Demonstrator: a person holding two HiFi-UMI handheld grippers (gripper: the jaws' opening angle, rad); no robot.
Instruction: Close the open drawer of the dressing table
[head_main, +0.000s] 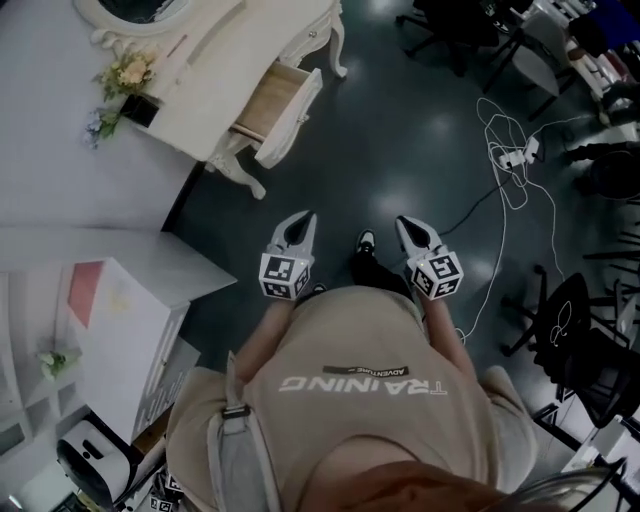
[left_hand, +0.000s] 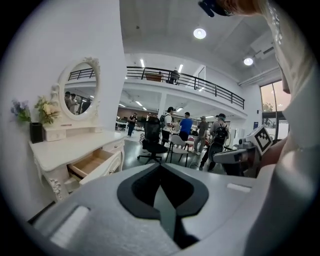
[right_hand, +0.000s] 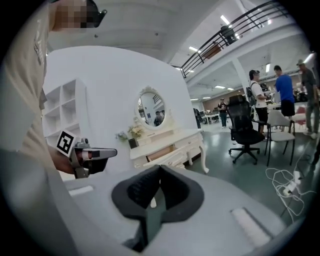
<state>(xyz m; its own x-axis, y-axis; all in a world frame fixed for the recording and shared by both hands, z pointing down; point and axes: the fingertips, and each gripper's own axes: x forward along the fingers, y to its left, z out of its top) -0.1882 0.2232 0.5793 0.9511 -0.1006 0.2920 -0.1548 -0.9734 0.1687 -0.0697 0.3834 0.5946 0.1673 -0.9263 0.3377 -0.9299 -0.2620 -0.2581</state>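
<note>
The white dressing table (head_main: 200, 90) stands against the wall at the upper left of the head view, and its wooden-lined drawer (head_main: 280, 110) is pulled out toward the floor. The left gripper view shows the drawer (left_hand: 95, 164) open on the left. In the right gripper view, the drawer (right_hand: 167, 157) lies straight ahead. My left gripper (head_main: 304, 220) and right gripper (head_main: 405, 224) are held side by side at waist height, well short of the table. Both are shut with nothing in them (left_hand: 160, 166) (right_hand: 160, 168).
A vase of flowers (head_main: 125, 75) and an oval mirror (left_hand: 80, 90) sit on the table. A white shelf unit (head_main: 110, 320) stands at my left. White cables with a power strip (head_main: 512, 160) lie on the dark floor at right, near black chairs (head_main: 560, 320). People stand far off (left_hand: 186, 127).
</note>
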